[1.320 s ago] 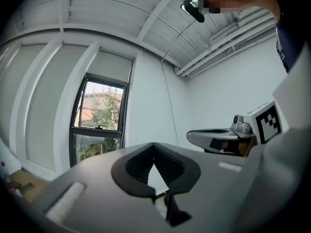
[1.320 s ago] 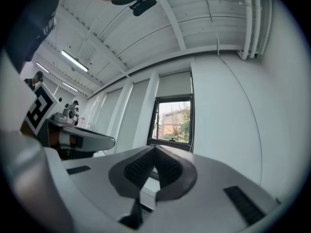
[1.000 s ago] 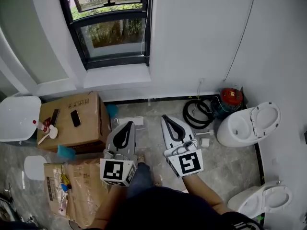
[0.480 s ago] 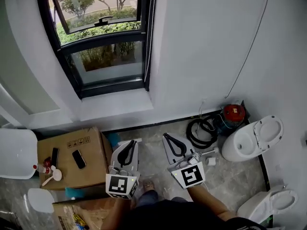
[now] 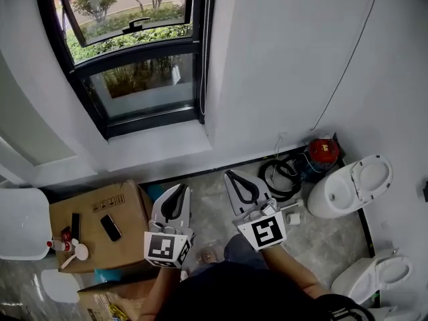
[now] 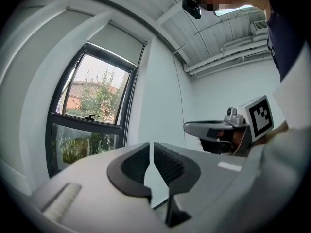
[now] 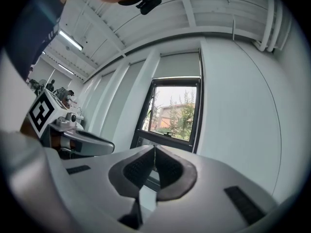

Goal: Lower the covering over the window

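The person is holding the left gripper (image 5: 179, 191) and the right gripper (image 5: 233, 177) side by side, each with jaws pressed together on nothing, pointing at twelve o'clock toward the window (image 5: 134, 65), where the blind (image 7: 177, 64) is hanging only across the top. A cardboard box (image 5: 93, 223) is sitting at nine o'clock and a toilet (image 5: 351, 186) at three, beside a coiled hose (image 5: 277, 176). Grey floor tiles (image 5: 207, 199) are running up to a white wall (image 5: 281, 65).

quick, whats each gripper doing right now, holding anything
left gripper: closed, holding nothing
right gripper: closed, holding nothing
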